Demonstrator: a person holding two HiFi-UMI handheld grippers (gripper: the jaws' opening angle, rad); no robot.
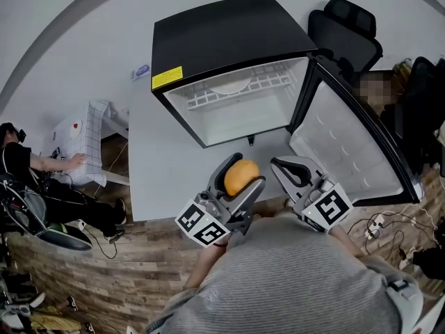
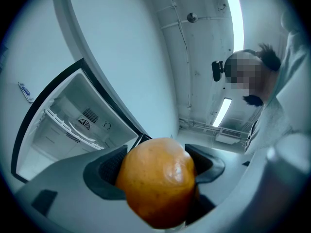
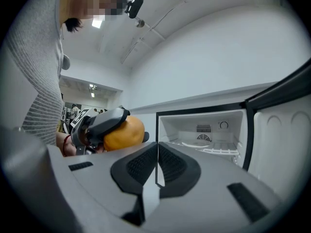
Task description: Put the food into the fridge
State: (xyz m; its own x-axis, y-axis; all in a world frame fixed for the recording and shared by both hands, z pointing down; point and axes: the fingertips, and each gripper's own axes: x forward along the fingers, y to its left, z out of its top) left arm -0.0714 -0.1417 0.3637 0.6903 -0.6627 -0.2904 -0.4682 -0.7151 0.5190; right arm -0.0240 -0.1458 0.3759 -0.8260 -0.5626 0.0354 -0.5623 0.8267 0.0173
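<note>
My left gripper [image 1: 240, 176] is shut on an orange [image 1: 240, 177], held in the air in front of the open black fridge [image 1: 236, 40]. Up close in the left gripper view, the orange [image 2: 158, 181] fills the gap between both dark pads. Seen from the right gripper view, the same orange [image 3: 124, 133] sits to the left. My right gripper [image 1: 288, 170] hangs beside it, shut with nothing between its jaws; its pads [image 3: 174, 165] meet. The fridge's white interior [image 3: 210, 130] with a wire shelf [image 1: 240, 87] holds nothing that I can see.
The fridge door [image 1: 354, 148] swings wide to the right, its white inner side facing up. A black office chair [image 1: 345, 30] stands behind it. A person [image 1: 28, 165] sits at the far left by a white box [image 1: 78, 142]. Cables [image 1: 379, 225] lie on the wood floor.
</note>
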